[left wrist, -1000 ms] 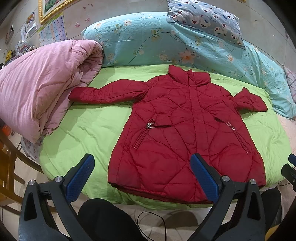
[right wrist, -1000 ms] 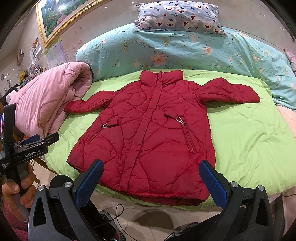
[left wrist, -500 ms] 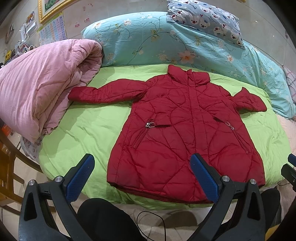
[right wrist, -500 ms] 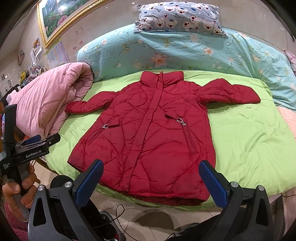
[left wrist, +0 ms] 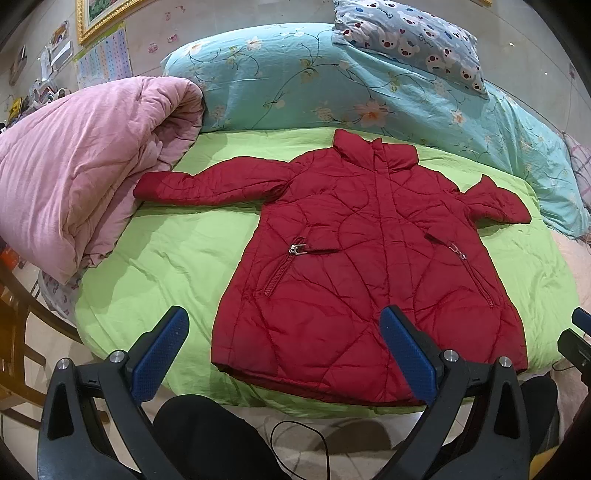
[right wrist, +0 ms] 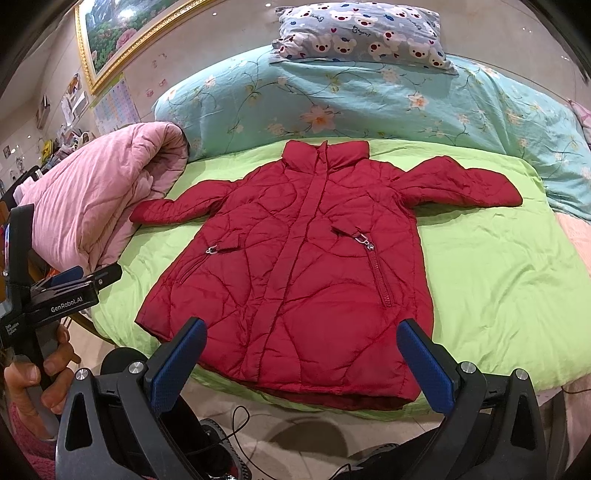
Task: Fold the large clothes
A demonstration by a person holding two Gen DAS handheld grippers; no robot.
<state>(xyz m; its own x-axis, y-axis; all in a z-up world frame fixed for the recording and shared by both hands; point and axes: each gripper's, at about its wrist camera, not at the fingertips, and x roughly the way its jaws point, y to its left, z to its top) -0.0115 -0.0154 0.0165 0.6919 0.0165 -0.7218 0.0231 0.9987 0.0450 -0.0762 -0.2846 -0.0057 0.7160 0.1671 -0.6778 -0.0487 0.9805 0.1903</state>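
Left wrist view, item list. Red quilted puffer coat [left wrist: 354, 273]: laid flat, front up, on the lime-green sheet [left wrist: 177, 266], collar toward the head of the bed, hem at the near edge, both sleeves spread out to the sides. Left sleeve [left wrist: 210, 182]: cuff lies just beside, possibly touching, the rolled pink quilt [left wrist: 74, 173]. Floral turquoise duvet [left wrist: 332, 81]: bunched behind the collar, with the bear-print pillow [left wrist: 410, 33] on top.

Left gripper [left wrist: 284, 350]: jaws spread wide, nothing between them, hanging above the hem, apart from the fabric.

Right wrist view. Right gripper [right wrist: 301, 360]: likewise wide open and empty, poised over the hem's middle. Right sleeve [right wrist: 465, 184]: bent at the shoulder, resting on bare sheet. Zipper pull [right wrist: 364, 240]: loose metal tab at the right pocket. Black cable [right wrist: 236, 435]: looped on the floor below the bed edge.

Status, judged: folding not yet begun; sleeves are likely the first parts to bring inward.

Risks, judged:
- Slick padded shell may slide out of a shallow pinch; a deeper bite on a seam or cuff would hold better.
- Pinching low could catch the sheet together with the coat and drag it.
- Lifting the left cuff may snag the quilt beside it.
- Hem overhangs the bed edge; a pull toward the floor could slide the coat off.
- Trapped air may spring folds open.
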